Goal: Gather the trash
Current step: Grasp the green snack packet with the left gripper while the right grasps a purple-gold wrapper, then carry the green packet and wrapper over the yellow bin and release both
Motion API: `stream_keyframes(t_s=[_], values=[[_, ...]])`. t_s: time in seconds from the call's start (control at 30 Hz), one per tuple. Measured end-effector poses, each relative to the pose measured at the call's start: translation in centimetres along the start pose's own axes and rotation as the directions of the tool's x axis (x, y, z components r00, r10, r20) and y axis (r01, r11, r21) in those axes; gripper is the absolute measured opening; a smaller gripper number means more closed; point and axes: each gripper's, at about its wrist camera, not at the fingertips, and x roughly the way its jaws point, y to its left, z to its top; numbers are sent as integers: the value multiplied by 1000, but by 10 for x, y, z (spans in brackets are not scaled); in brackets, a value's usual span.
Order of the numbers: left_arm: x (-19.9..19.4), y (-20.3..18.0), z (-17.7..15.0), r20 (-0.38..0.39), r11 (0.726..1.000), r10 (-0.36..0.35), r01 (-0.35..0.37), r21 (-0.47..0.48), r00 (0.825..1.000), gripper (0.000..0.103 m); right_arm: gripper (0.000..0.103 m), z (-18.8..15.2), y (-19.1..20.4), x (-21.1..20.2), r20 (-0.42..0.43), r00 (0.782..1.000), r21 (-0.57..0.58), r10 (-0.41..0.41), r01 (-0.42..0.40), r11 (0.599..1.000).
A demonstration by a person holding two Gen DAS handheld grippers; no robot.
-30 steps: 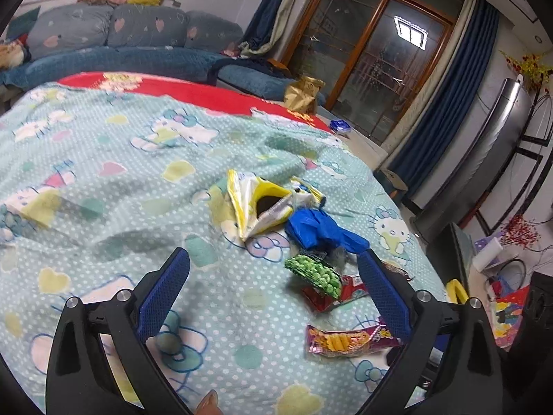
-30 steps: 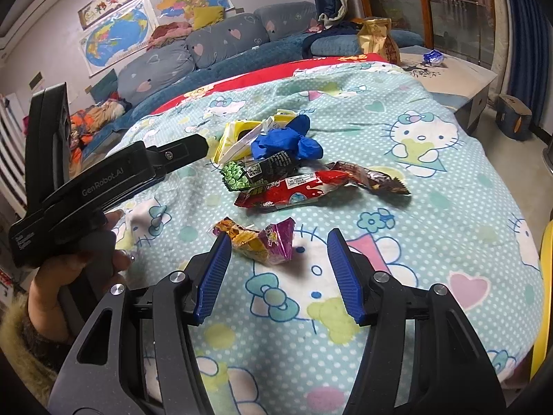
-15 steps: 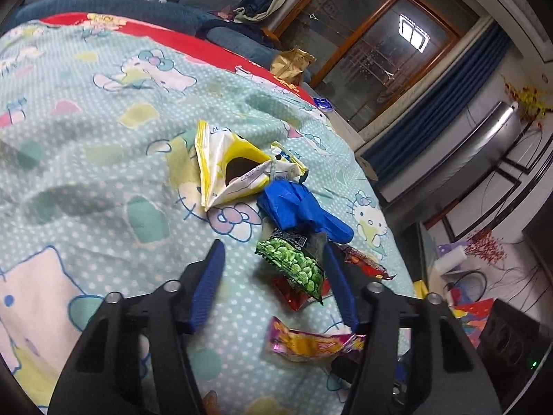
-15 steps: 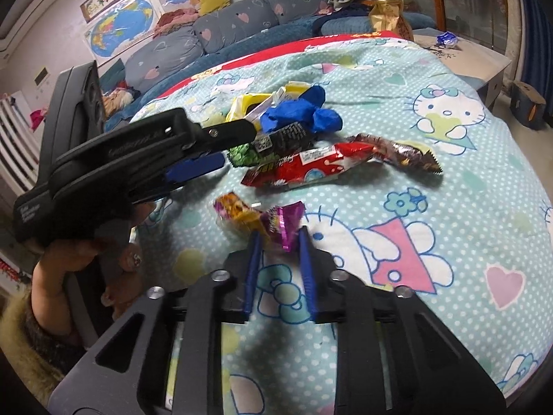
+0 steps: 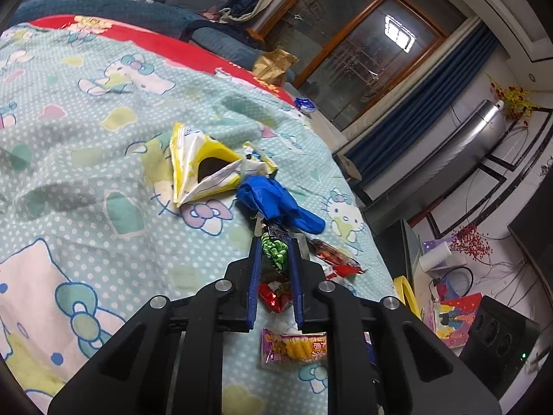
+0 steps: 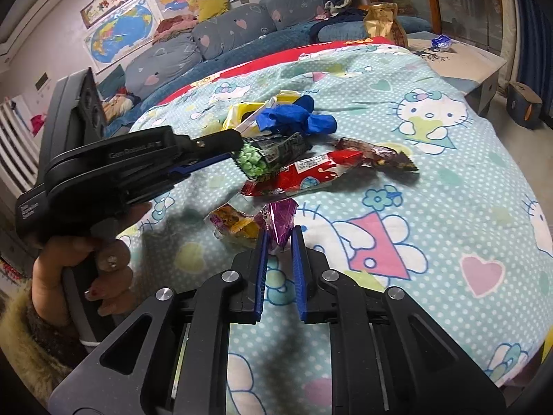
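Several snack wrappers lie in a heap on the cartoon-cat bedspread (image 6: 432, 180). My left gripper (image 5: 274, 245) is shut on the green pea wrapper (image 5: 274, 254), also seen from the side as the green pea wrapper (image 6: 255, 160) at the left gripper (image 6: 238, 145). My right gripper (image 6: 279, 238) has its jaws closing on the twisted end of a purple and yellow snack wrapper (image 6: 281, 219), and the pads pinch it. A red wrapper (image 6: 304, 173), a brown wrapper (image 6: 376, 152), a crumpled blue glove (image 6: 297, 121) and a yellow-white bag (image 5: 197, 169) lie just beyond.
A person's hand (image 6: 86, 263) holds the left gripper at the bed's left side. A gold bag (image 6: 382, 22) stands at the far end by a low grey table (image 6: 459, 58). The bed edge drops to the floor on the right, past a yellow rim (image 5: 406, 290).
Both grippers went from wide open to closed. The left one tilted down and closed on the green pea wrapper; the right one closed on the purple wrapper's end.
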Motion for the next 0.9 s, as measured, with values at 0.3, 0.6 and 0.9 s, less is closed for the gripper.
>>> stream_keyframes(t_s=[0.3, 0.6, 0.9], values=[[-17, -15, 2, 20, 999, -26, 25, 46, 999, 8, 9, 2, -3, -17, 21, 1000, -7, -2, 2, 1000], [-37, -34, 3, 44, 995, -54, 50, 90, 998, 6, 9, 2, -11, -31, 40, 999, -14, -17, 18, 1000], [-51, -56, 2, 64, 989, -79, 71, 128, 995, 5, 9, 5, -29, -51, 82, 995, 11, -59, 59, 998]])
